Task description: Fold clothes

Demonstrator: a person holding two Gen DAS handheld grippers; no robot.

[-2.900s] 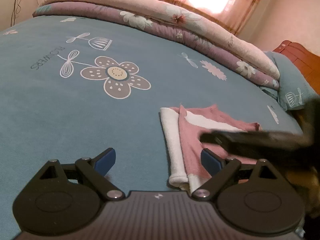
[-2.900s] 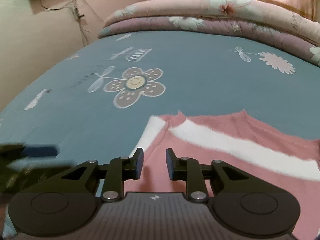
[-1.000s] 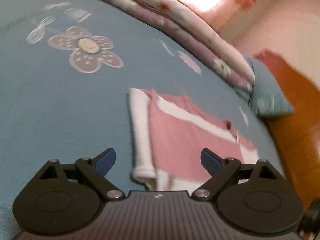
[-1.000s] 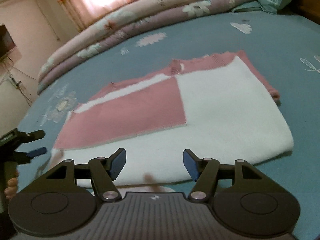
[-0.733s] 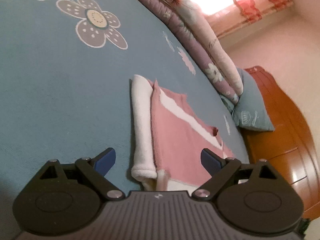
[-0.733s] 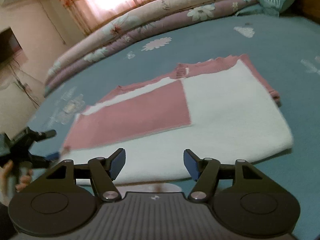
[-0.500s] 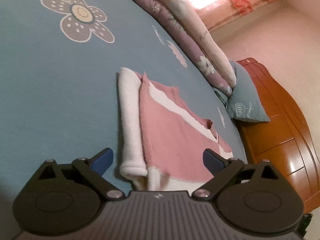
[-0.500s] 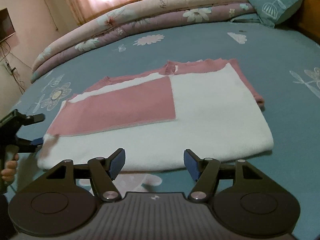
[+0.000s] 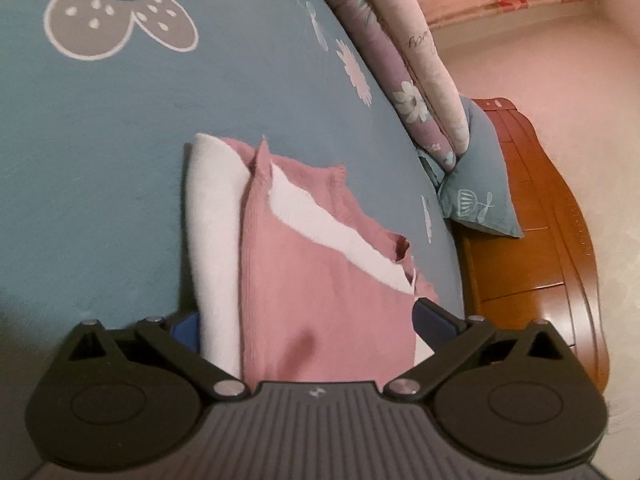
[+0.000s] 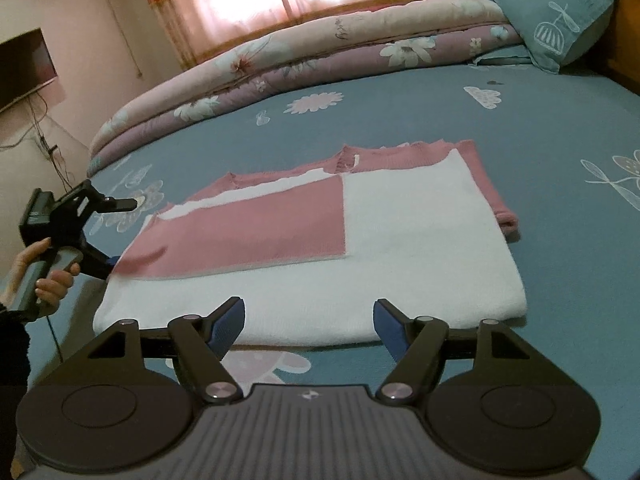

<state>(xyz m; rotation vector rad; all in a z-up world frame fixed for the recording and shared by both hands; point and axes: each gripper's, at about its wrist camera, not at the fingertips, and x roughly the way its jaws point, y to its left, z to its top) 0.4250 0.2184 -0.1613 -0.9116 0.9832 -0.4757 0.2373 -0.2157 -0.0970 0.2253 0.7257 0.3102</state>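
Two tools spread wide, left tool straddling the folded sweater end, right tool just opened wider, empty.

Right tool: black linkage arms, blue pads, silver screws, ribbed grey body. Dark sleeve.

Cursive script on the rolled quilt, perhaps a word, too blurred to read

sweater's near end behind tongs' body
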